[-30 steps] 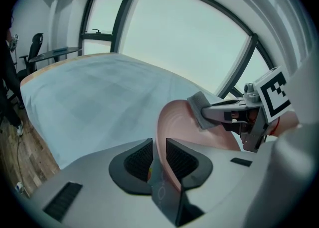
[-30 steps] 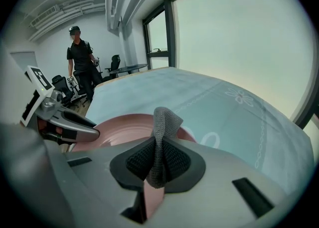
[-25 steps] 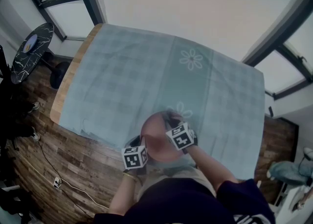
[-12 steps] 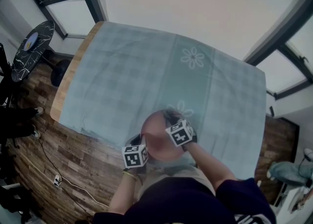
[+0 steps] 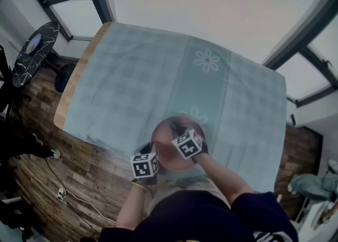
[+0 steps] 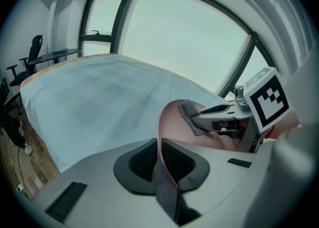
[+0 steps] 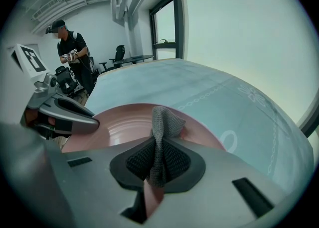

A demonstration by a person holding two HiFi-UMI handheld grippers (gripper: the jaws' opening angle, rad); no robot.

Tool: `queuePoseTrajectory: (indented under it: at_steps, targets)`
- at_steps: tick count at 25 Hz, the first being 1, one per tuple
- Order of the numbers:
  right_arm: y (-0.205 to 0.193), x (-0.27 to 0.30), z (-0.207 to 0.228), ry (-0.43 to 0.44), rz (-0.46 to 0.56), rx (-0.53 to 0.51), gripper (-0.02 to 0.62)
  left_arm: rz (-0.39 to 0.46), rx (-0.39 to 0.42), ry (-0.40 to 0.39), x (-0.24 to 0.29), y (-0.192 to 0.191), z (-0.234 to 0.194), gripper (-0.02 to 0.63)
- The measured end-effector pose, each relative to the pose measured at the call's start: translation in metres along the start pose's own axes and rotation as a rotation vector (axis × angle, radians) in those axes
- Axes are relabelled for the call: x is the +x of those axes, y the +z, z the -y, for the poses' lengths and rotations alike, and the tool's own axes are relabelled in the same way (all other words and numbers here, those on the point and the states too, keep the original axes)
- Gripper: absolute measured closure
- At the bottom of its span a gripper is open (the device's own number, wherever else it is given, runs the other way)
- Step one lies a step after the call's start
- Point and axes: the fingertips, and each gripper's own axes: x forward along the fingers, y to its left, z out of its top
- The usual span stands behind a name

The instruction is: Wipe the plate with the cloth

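Observation:
A pink plate (image 5: pixel 168 154) is held just above the table's near edge, tilted. My left gripper (image 5: pixel 152 155) is shut on its near left rim; in the left gripper view the thin rim (image 6: pixel 160 145) runs between the pads of that gripper (image 6: pixel 158 161). My right gripper (image 5: pixel 178 130) is shut on a grey cloth (image 7: pixel 162 122) bunched between its pads, over the plate's face (image 7: pixel 117 128). From the left gripper view the cloth (image 6: pixel 191 116) lies against the plate's inner side under the right gripper (image 6: pixel 212 118). The left gripper (image 7: pixel 67 110) shows at the plate's left edge.
The table wears a pale blue-green checked tablecloth (image 5: pixel 142 77) with flower motifs; its wooden edge (image 5: pixel 73 85) shows at the left. A round black table (image 5: pixel 34 53) stands on the wood floor beyond. A person (image 7: pixel 70 48) stands far back by chairs.
My right gripper with the cloth has shifted a little to the left across the plate. The left gripper and the plate have stayed put.

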Motion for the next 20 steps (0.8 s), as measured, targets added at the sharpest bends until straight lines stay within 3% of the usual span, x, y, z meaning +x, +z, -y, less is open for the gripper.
queuePoseTrajectory:
  at_steps: [20]
  targets:
    - [-0.016,-0.012,-0.078,0.145,-0.007,-0.122,0.561,0.006,-0.009,0.002,-0.002,-0.001,0.0,0.565]
